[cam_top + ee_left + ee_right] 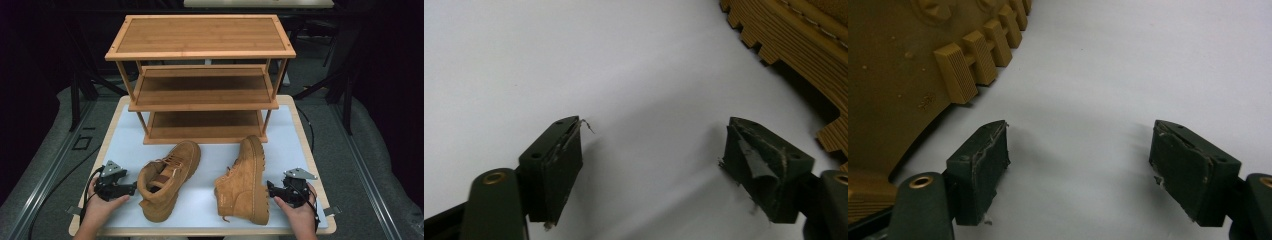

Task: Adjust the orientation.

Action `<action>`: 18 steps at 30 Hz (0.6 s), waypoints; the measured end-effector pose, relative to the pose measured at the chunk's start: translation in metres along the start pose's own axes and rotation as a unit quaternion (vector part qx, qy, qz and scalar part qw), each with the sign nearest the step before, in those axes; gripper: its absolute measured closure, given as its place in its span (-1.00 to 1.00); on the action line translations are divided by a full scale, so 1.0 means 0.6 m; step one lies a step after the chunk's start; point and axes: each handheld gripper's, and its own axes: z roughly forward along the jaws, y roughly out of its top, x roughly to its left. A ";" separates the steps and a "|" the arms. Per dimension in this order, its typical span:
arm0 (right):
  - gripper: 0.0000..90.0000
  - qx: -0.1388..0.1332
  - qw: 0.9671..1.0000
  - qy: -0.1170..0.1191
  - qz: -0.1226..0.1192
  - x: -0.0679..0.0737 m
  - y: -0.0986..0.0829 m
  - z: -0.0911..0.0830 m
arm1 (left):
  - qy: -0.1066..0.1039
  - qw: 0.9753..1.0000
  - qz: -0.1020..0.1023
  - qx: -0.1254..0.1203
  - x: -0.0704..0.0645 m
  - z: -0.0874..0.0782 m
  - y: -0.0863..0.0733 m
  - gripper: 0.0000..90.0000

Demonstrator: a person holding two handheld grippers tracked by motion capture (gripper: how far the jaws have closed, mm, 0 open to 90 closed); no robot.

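Boots lay on the white desk [125, 130] in the high view: the left boot [167, 177] rested on its side, toe pointing toward the rack [200, 80], and the right boot [245, 182] lay tipped with its sole facing right. The left hand-held gripper [131, 188] sat just beside the left boot's heel, and the right hand-held gripper [270, 188] sat just beside the right boot's sole. The three-shelf wooden rack stood at the far end of the desk.

Left gripper view: the left hand-held gripper [651, 145] had its jaws well apart over bare desk, with a lugged sole edge [794, 45] at upper right.

Right gripper view: the right hand-held gripper [1078, 145] likewise stood apart, holding nothing, with the right boot's sole [903, 75] just beside its left jaw.
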 end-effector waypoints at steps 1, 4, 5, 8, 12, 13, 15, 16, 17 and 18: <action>-0.50 0.000 1.000 0.001 0.000 0.000 0.000 0.000 | 0.000 1.000 -0.005 0.002 -0.001 -0.001 0.001 -0.51; -0.50 0.000 1.000 0.001 0.000 0.000 0.000 0.000 | -0.012 1.000 -0.021 -0.005 0.001 -0.004 0.001 -0.49; -0.49 0.000 1.000 0.001 0.001 0.000 0.000 0.000 | -0.007 1.000 -0.021 -0.007 0.001 -0.004 0.000 -0.49; -0.40 -0.002 1.000 0.000 0.004 -0.001 0.000 -0.002 | 0.001 0.999 -0.031 -0.013 0.005 -0.009 0.001 -0.50; -0.36 -0.013 1.000 0.000 0.018 -0.006 0.003 -0.010 | 0.005 0.998 -0.050 -0.028 0.009 -0.016 -0.001 -0.48; -0.35 -0.021 1.000 -0.011 0.018 -0.006 0.004 -0.013 | 0.009 0.998 -0.051 -0.028 0.010 -0.017 -0.002 -0.47; -0.35 -0.030 0.999 -0.010 0.020 -0.007 0.005 -0.018 | 0.006 0.998 -0.055 -0.027 0.011 -0.019 -0.002 -0.47; -0.35 -0.030 0.999 -0.011 0.020 -0.006 0.004 -0.018 | 0.006 0.998 -0.057 -0.028 0.011 -0.020 -0.002 -0.48; -0.35 -0.029 0.999 -0.012 0.019 -0.006 0.004 -0.018 | 0.008 0.998 -0.057 -0.029 0.011 -0.021 -0.002 -0.48; -0.35 -0.028 0.999 -0.013 0.019 -0.006 0.003 -0.017 | 0.012 0.998 -0.058 -0.029 0.010 -0.021 -0.002 -0.49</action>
